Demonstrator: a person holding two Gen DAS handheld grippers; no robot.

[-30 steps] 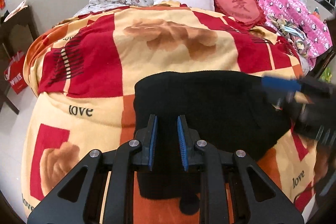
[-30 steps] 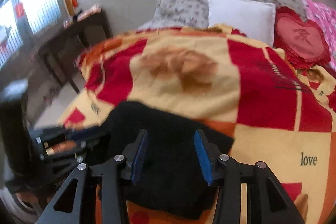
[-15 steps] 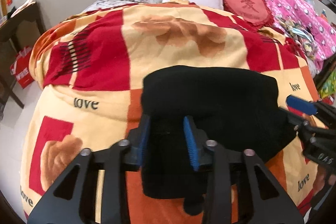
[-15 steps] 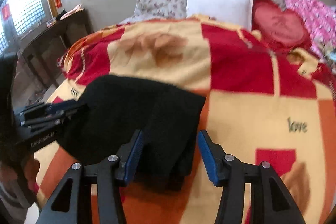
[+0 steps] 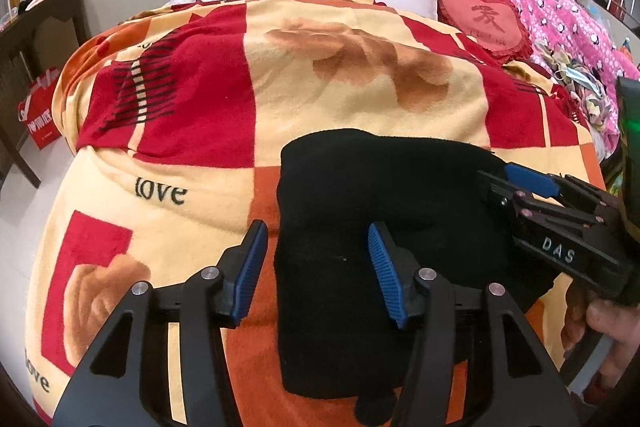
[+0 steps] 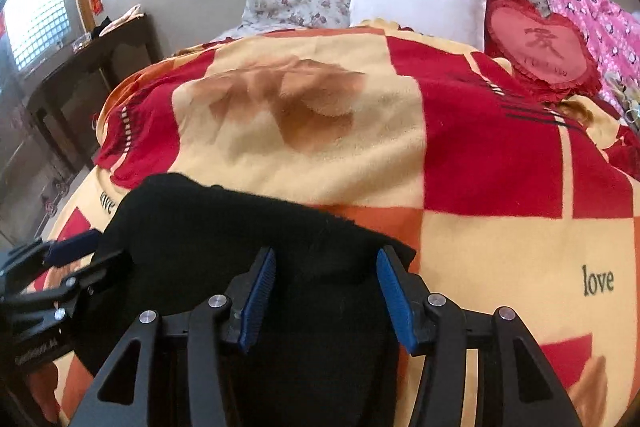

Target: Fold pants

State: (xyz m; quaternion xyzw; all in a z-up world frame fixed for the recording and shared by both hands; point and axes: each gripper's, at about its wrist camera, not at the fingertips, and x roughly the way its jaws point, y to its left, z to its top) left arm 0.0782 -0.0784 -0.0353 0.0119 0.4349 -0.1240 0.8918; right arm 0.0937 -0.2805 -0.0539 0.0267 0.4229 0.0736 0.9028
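Left gripper [image 5: 316, 267] is opening over the folded black pants [image 5: 384, 211] (nothing pinched), right gripper [image 6: 326, 291] hanging released above them too.

The pants [image 5: 360, 227] run under the left tongs [image 5: 316, 275] and off the bottom edge, their near end unseen. Right of those tongs, a hand [image 5: 612, 327] is cut by the edge. Left of the right tongs [image 6: 326, 297], the other gripper is blurred.
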